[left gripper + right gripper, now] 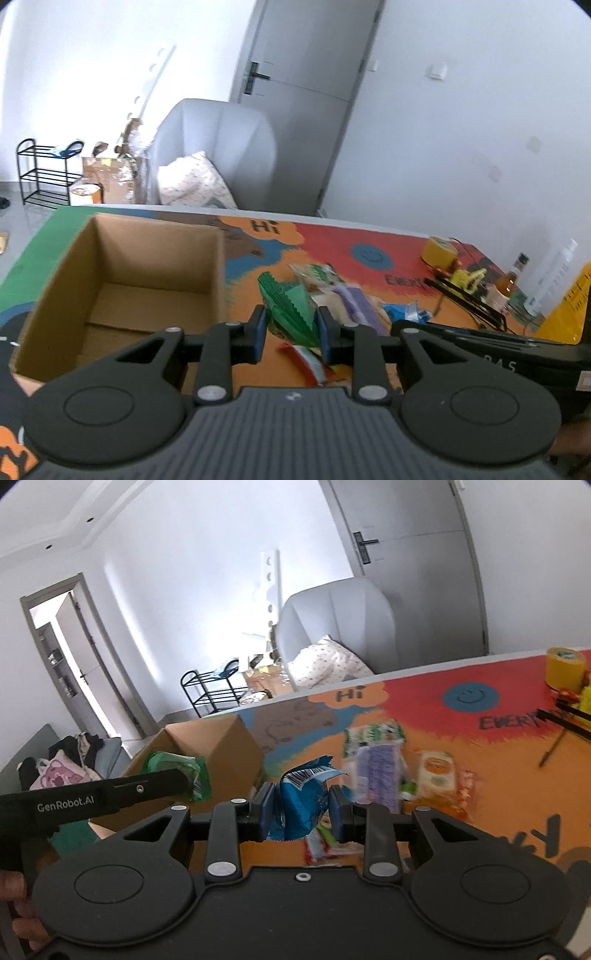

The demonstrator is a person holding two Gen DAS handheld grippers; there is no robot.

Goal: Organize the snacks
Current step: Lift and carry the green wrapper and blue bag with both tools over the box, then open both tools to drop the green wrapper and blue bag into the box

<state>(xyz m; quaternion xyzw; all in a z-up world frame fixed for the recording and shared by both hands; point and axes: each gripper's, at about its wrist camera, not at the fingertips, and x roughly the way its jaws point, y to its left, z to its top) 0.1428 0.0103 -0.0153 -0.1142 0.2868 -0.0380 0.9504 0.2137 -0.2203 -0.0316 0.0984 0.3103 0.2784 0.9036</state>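
Between the blue pads of the left gripper [290,332] sits a green snack packet [291,306], its serrated edge fanning toward twelve o'clock past the fingertips; the jaws stand narrow and closed on it. The cardboard box [155,229], open-topped and showing only bare cardboard inside in the left wrist view, lies at about ten o'clock from that gripper, just beside it, with its near right wall almost level with the left finger. The box's long axis seems to run from near to far, though the fisheye makes that hard to settle.

From the right gripper [302,806], whose narrow jaws pinch a blue packet [304,794] with a barcode at its top edge, the same box [221,746] sits farther off at ten o'clock, and the left tool crosses the way with its green packet hanging at the box's rim. So the left hand is judged the nearer, and its packet probably goes in first by a short carry toward ten o'clock; the right would follow behind.

Remaining snacks [380,760] lie loose on the colourful mat [480,746] at one o'clock from the right gripper, well apart from the box. A yellow tape roll [565,666] stands at the mat's far edge.
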